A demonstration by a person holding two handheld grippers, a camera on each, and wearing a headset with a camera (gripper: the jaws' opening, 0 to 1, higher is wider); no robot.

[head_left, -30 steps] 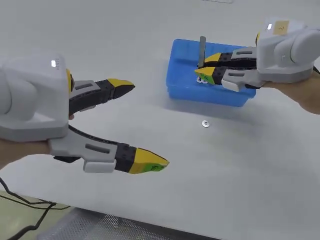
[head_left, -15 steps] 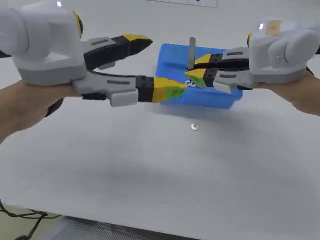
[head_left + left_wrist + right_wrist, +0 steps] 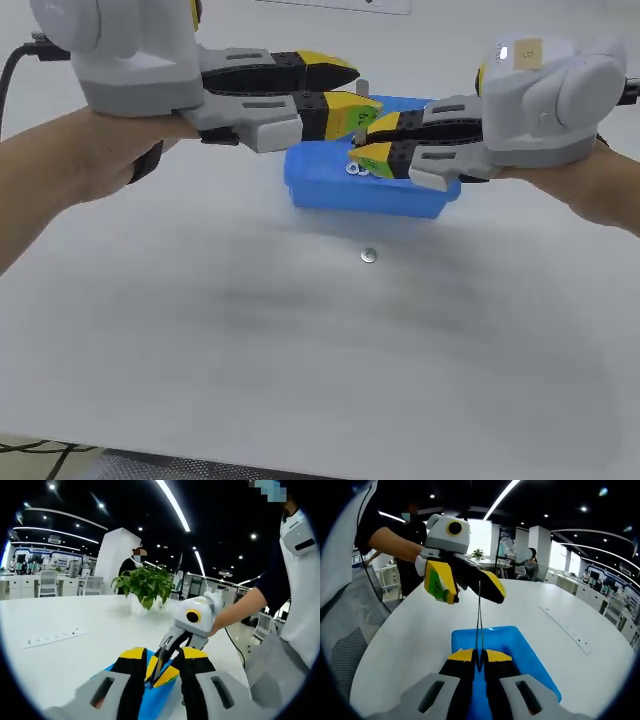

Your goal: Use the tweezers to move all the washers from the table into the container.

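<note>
The right gripper (image 3: 480,657) is clamping its jaws shut on the thin metal tweezers (image 3: 479,615), holding them upright above the blue plastic container (image 3: 330,195), where small steel washers (image 3: 354,168) are lying. The left gripper (image 3: 360,88), jaws apart, has been swinging up from the near white counter (image 3: 300,350) and is now straddling the tweezers' free end, probably to squeeze them. A lone silver washer (image 3: 369,256) is waiting on the counter near the container
</note>
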